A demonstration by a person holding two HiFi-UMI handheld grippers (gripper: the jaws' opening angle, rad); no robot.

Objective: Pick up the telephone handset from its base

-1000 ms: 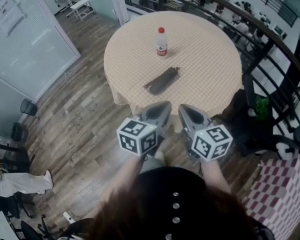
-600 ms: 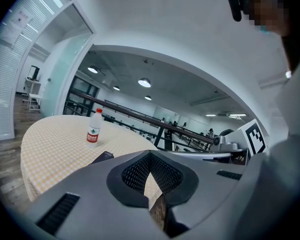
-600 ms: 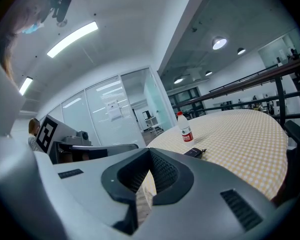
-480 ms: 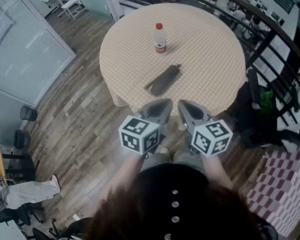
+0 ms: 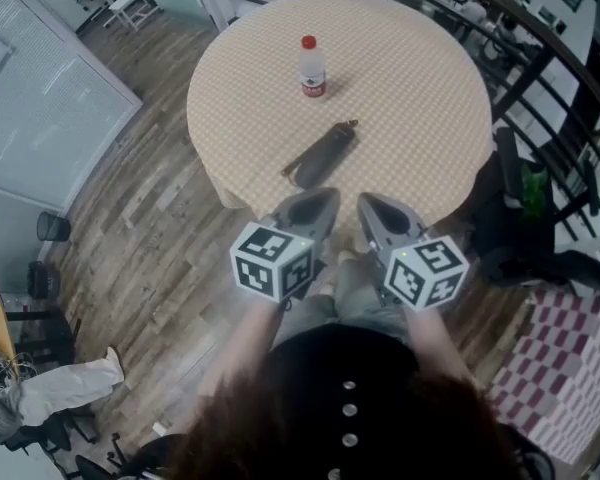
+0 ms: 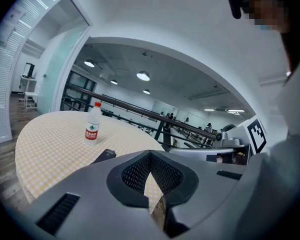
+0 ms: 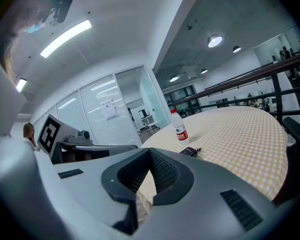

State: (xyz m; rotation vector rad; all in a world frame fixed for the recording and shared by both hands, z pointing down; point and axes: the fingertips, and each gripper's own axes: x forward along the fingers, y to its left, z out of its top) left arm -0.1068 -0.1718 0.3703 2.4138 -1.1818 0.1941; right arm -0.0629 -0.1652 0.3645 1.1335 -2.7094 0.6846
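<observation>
Telephone handset (image 5: 320,155), dark and long, is lying flat on the round table (image 5: 430,88) with a beige checked cloth, near the clear plastic bottle (image 5: 312,66) with a red cap. We are holding the left gripper (image 5: 325,200) and the right gripper (image 5: 372,208) side by side at the table's near edge, both jaws closed together, gripping nothing

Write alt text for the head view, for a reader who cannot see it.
Seen from above, a person holds the left gripper and right gripper, both shut and empty, in front of a round table with a checked cloth. A dark handset lies on it, and a red-capped bottle stands beyond.
</observation>
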